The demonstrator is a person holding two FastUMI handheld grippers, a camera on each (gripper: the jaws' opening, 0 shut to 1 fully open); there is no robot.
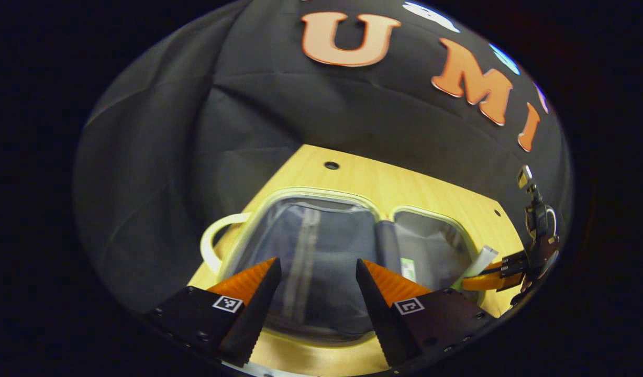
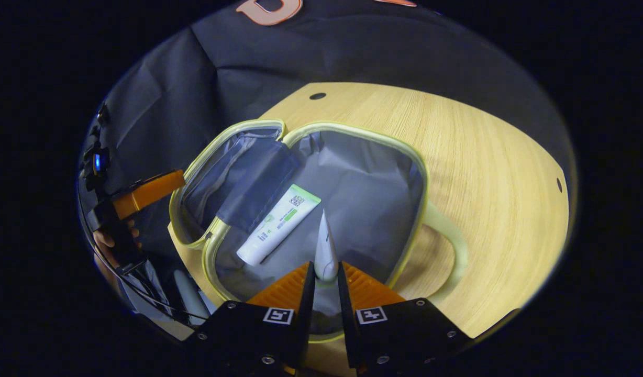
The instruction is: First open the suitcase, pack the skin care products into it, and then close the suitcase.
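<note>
The suitcase [image 1: 279,201] [image 2: 353,131] lies open flat on the wooden table, grey lining inside a pale yellow-green rim. My left gripper [image 1: 317,262] stands open above its left half, nothing between the fingers. My right gripper [image 2: 325,267] is shut on a white tube [image 2: 325,248] that points down into the other half. Seen from the left gripper view, that right gripper [image 1: 491,280] hangs at the suitcase's far right edge with the white tube [image 1: 486,257] in it. A second white tube with a green end [image 2: 277,225] lies on the lining, and its green label [image 1: 408,268] shows past my left fingers.
The suitcase's pale handle [image 1: 211,243] [image 2: 450,235] sticks out over the table [image 2: 484,157]. My left gripper [image 2: 151,191] and the hand holding it show at the suitcase's left side. Bare wood extends behind and to the right. The black cloth wall stands close behind.
</note>
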